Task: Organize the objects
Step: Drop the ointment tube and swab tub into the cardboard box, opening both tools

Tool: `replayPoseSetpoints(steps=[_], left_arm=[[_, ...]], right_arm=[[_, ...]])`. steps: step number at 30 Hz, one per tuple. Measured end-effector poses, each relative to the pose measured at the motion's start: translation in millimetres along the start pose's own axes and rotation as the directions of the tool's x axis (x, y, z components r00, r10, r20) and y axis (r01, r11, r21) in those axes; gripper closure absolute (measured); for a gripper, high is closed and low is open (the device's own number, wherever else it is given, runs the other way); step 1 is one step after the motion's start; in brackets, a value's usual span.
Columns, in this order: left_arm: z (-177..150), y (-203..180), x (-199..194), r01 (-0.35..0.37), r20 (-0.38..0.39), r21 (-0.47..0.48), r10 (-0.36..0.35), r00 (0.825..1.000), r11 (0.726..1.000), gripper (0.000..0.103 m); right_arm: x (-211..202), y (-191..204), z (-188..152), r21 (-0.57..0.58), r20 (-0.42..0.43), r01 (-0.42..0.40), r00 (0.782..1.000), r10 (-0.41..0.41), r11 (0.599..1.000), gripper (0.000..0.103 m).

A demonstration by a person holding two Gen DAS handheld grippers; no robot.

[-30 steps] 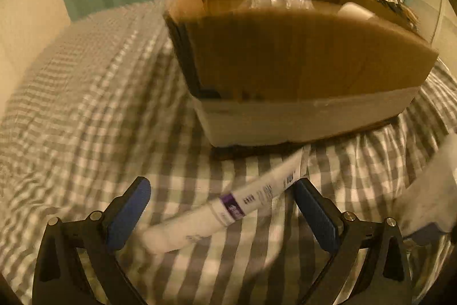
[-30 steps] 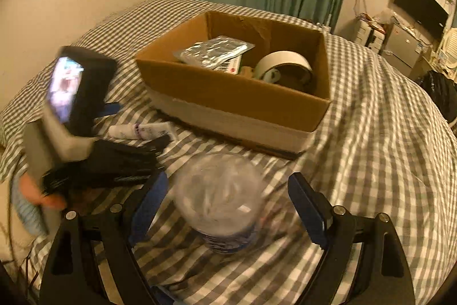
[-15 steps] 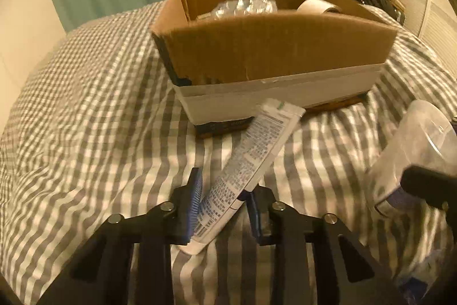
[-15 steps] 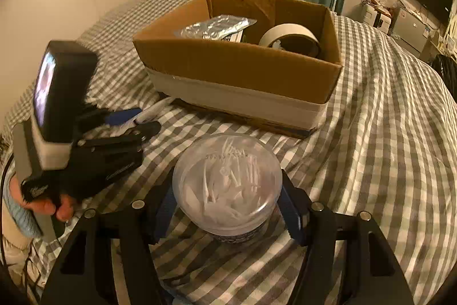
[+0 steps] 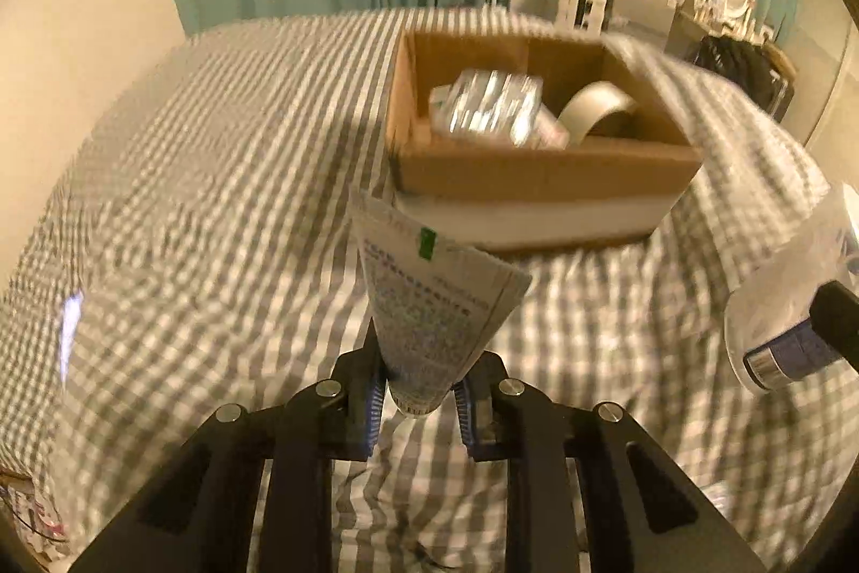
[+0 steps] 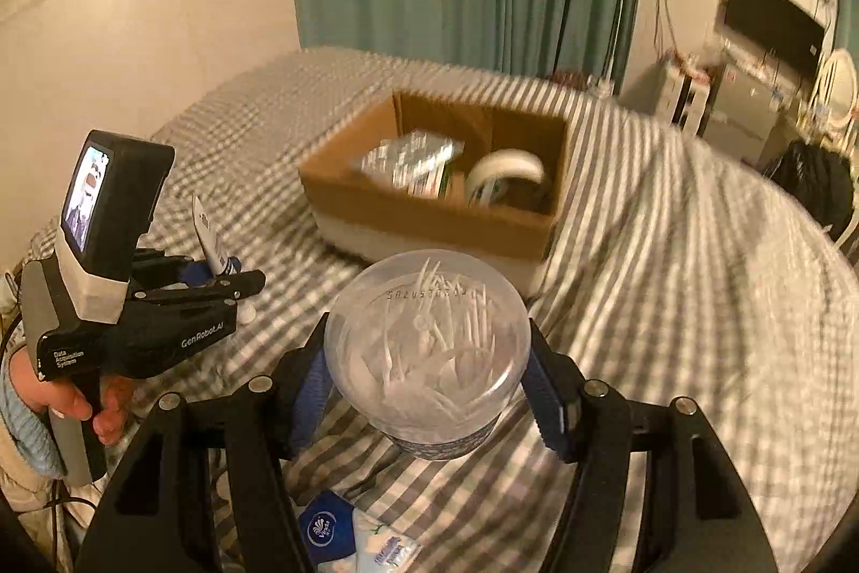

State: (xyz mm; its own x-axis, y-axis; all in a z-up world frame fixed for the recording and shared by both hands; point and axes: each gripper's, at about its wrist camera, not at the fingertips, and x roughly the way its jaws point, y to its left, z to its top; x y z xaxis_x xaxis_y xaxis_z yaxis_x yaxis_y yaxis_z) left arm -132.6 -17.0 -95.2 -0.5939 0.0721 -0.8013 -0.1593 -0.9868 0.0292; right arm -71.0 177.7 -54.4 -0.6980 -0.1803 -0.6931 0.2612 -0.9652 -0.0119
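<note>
My right gripper (image 6: 427, 393) clamped on a clear round plastic tub of white picks (image 6: 428, 347), my left gripper (image 6: 236, 275) holding a white tube (image 6: 206, 234) upright, open brown cardboard box (image 6: 429, 218) beyond on grey-checked bedspread (image 6: 671, 304), tape roll (image 6: 507, 175) inside.

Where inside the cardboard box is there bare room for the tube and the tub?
In the cardboard box, a foil pack fills the left half and a tape roll sits right of centre. Bare floor shows only in the far right corner behind the tape. The tube may slip beside the foil pack; the clear tub would likely have to rest on top.
</note>
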Motion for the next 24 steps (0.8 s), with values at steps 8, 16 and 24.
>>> replayPoseSetpoints(steps=[8, 16, 24], left_arm=[[75, -8, -59, 0.047, 0.188, 0.034, -0.053, 0.981, 0.998, 0.081], [147, -19, -54, 0.069, 0.267, 0.049, -0.080, 0.960, 0.996, 0.081], [193, -24, 21, 0.115, 0.228, 0.059, -0.126, 0.965, 0.992, 0.081]], right_arm=[[-52, -4, 67, -0.053, 0.185, 0.069, 0.981, -0.058, 0.996, 0.040], [-48, -23, 130, -0.043, 0.284, 0.081, 0.957, -0.066, 0.996, 0.040], [31, -47, 178, -0.036, 0.248, 0.062, 0.967, -0.051, 0.997, 0.040]])
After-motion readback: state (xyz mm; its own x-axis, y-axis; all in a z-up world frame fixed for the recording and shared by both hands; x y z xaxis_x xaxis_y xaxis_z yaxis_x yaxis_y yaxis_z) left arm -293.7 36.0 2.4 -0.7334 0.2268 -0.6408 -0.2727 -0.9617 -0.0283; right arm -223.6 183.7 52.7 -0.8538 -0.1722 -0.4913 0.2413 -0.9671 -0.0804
